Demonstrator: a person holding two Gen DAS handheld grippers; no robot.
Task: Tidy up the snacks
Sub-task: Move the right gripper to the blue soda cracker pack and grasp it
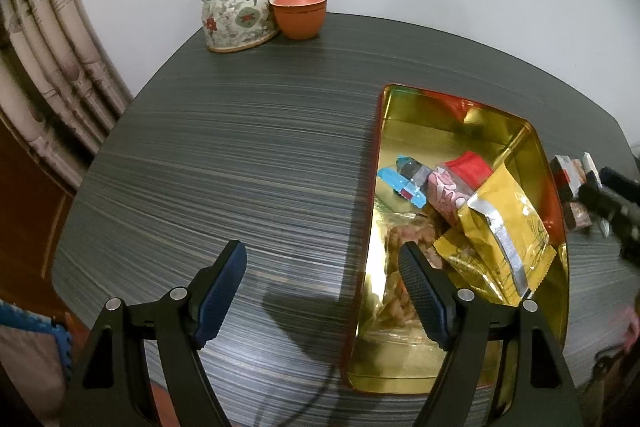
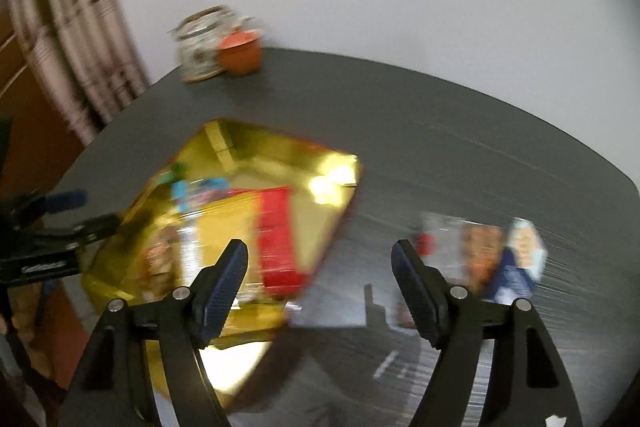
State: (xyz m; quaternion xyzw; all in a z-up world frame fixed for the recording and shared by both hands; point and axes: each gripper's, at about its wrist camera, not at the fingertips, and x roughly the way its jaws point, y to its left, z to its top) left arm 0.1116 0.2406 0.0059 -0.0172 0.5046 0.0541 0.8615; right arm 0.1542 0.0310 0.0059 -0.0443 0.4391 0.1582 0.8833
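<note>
**Snack tin half loaded, a few packets still out on the table**

The gold tin point(image 1: 556, 211) sits on the right side of the left wrist view, long axis running from the bottom of the frame up toward the middle. Inside it there's a yellow foil pouch point(image 1: 504, 235) leaning near the tin's right wall, a red packet point(image 1: 472, 169) and a pink one point(image 1: 444, 195) behind it, a blue-wrapped candy point(image 1: 404, 183) on the left side, and a clear bag of something brownish point(image 1: 404, 239) lower down.

The left gripper point(image 1: 324, 259) hangs with its jaws spread and nothing between them. It straddles the tin's left wall, one finger over bare table and the other over the tin.

The right gripper point(image 2: 320, 255) is also spread wide with nothing in it (that view is heavily smeared, so take details loosely). What's left to tidy is the loose snack packets point(image 2: 492, 255), lying on the table right of centre in the right wrist view, just past the right-hand finger and well outside the tin point(image 2: 280, 151), which fills the left-centre of that frame. In the left wrist view the same packets peek in at the far right edge, beyond the tin.

So my read: the right hand is clearly nearer, and the packets lie off to its right, so it'd have to swing that way. I can't tell their long axis through the blur.

Nothing looks in the way. The floral teapot point(image 1: 236, 15) and orange lidded cup point(image 1: 300, 13) are way off at the table's point(image 1: 240, 155) far corner, upper left.
</note>
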